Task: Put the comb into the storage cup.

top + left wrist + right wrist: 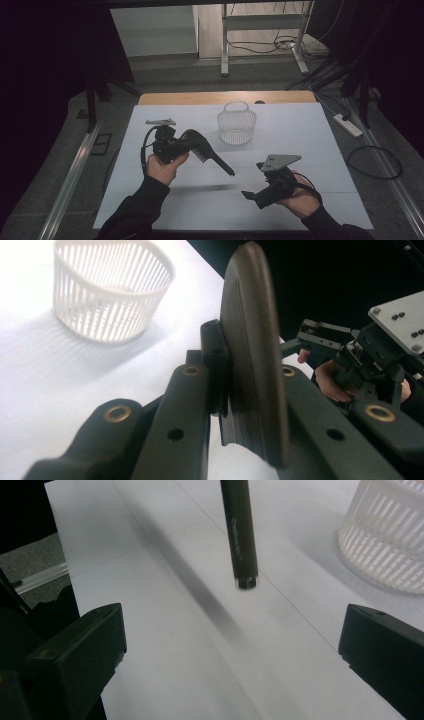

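We've got left hand-held gripper (186,142) clenched on hairbrush (202,148) head, frame centre, handle free for regrasp; right hand-held gripper (252,195) released, lower right; basket (236,123) waiting behind.

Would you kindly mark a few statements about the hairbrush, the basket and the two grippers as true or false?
1. The left gripper is shut on the black hairbrush. True.
2. The hairbrush lies inside the white basket. False: it is held off the table, apart from the basket.
3. The right gripper has its jaws open with nothing between them. True.
4. The basket lies tipped on its side. False: it stands upright on the white table.
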`<state>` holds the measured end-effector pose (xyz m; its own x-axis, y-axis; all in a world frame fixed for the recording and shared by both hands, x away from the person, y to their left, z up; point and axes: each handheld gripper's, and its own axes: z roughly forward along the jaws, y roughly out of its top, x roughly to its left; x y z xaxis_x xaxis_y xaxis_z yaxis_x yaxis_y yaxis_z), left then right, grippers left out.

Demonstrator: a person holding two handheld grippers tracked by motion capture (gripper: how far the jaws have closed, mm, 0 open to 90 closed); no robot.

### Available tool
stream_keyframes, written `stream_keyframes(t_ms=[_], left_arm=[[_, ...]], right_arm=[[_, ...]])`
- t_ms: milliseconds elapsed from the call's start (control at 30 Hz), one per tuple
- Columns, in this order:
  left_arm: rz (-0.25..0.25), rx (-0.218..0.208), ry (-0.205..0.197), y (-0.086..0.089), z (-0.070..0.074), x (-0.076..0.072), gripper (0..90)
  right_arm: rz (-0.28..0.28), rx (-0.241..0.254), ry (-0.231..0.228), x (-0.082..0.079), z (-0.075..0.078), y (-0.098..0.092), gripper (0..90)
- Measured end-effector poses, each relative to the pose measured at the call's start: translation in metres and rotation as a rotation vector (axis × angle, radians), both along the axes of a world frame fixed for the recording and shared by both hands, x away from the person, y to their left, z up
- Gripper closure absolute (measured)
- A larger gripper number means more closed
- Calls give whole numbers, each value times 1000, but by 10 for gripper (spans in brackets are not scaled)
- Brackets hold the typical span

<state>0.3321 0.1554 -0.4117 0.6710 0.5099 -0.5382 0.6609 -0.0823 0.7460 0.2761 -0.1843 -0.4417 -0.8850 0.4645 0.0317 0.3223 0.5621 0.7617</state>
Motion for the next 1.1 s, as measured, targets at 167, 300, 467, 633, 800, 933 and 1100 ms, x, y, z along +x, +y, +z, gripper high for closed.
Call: stream_keyframes(t_ms=[167,300,467,633,800,933,1100], left_arm=[[11,0,-14,2,6,5,847],[18,0,-20,4,9,10,847],[26,-1,-23,5,11,14,847],[32,-7,-25,7,14,19,847],[38,-1,-29,8,17,24,847],[47,-3,-32,10,20,28,847],[57,-3,-35,11,23,33,847]], right_arm=[[0,-22,6,-1,-1,-9,0],[-7,-30,26,-2,-4,-16,0],[-37,-36,47,-4,-5,-24,0],[-73,-32,74,-7,-8,-32,0],[-106,-33,79,-10,-8,-41,0],[-131,-41,77,-13,-9,-49,0],[-153,-44,79,-17,-9,-59,0]])
